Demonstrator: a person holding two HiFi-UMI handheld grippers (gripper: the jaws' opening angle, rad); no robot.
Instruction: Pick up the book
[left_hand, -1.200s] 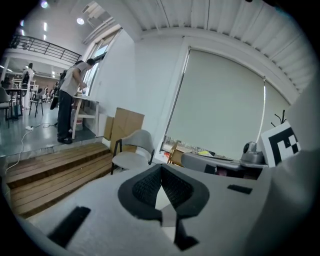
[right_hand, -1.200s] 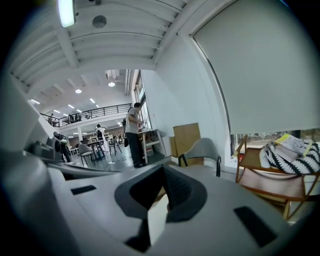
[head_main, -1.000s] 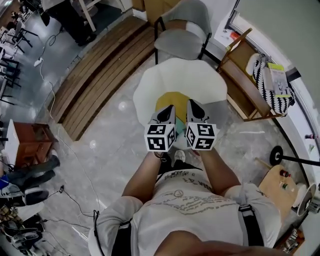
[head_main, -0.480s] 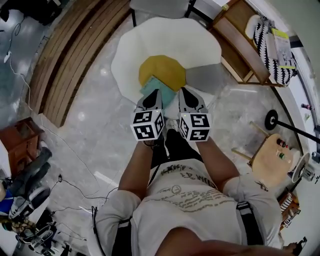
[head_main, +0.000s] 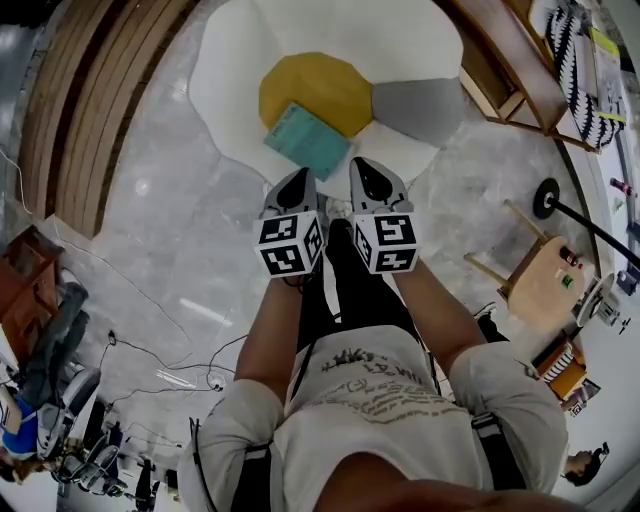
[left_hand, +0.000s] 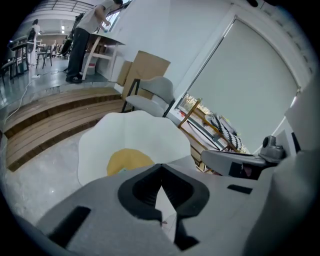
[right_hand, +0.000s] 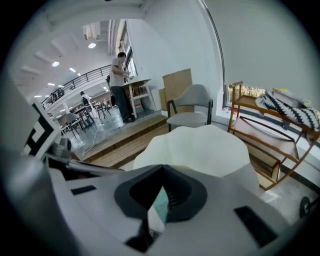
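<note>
Floor, far left: wooden steps (head_main: 70, 110) run along the edge; below them, loose cables (head_main: 190, 375) trail over the tiles, well apart from your hands.

Mat (head_main: 225, 90): white with a lobed edge, flat on the floor ahead of you. It carries a yellow disc (head_main: 320, 85) near its middle.

Book (head_main: 307, 140): teal, lying flat on the mat. Its far corner overlaps the disc's near edge and the rest sits on white. It is tilted, with one corner toward you.

Your left gripper (head_main: 297, 180): jaws together with nothing between them, the tips just short of the book's near corner. Only a strip of mat lies between.

Your shoes (head_main: 335, 208): on the floor between the two grippers.

Your right gripper (head_main: 365, 172): jaws together and empty, just beside the left one, the tips near the book's right edge. In its own view the book (right_hand: 161, 206) shows through the gap under the closed tips.

Grey patch (head_main: 418, 108): touches the disc's right side and lies clear of the book.

Wooden rack (head_main: 505, 70): stands beyond the mat's right edge and holds a striped cushion (head_main: 575, 50).

Stool (head_main: 540, 285): round wooden top, on the floor to your right, with a dark disc on a rod (head_main: 548, 198) beside it.
</note>
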